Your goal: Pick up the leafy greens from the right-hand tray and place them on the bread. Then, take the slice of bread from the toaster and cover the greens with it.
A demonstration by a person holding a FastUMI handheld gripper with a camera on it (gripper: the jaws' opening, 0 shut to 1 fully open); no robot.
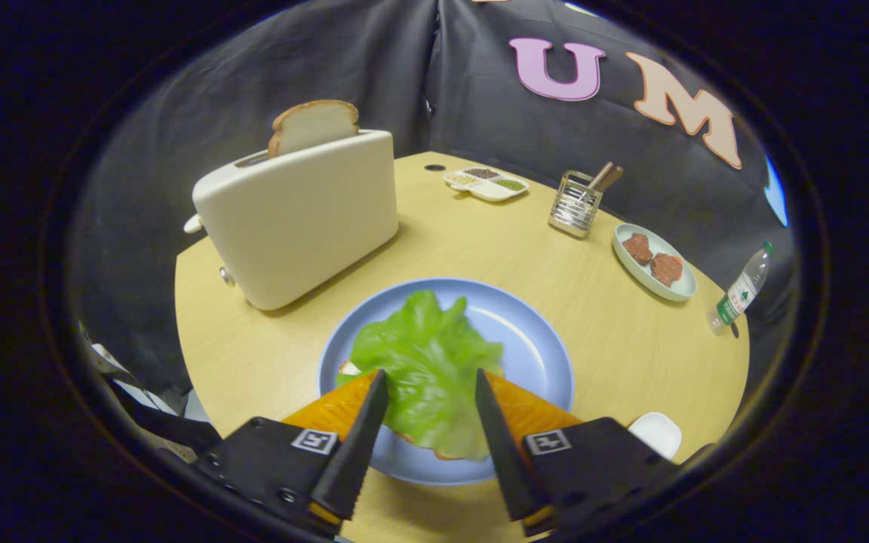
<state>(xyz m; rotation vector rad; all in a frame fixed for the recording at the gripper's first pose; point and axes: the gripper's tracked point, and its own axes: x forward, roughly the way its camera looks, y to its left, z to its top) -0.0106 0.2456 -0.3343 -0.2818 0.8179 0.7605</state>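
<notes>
Crinkled green lettuce leaf [427, 369] draped over bread on round blue plate [532, 332], ready for covering. Gripper [430, 392] spread apart, grasping nothing. Tan bread slice [314, 124] upright in cream toaster [299, 219] on bench.

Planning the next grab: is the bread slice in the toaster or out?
In. The slice stands upright in the toaster slot, top half showing. The claw is open over the lettuce.

Condiment dish [486, 183], utensil holder [575, 203], patties plate [654, 262], bottle [741, 289].
</notes>
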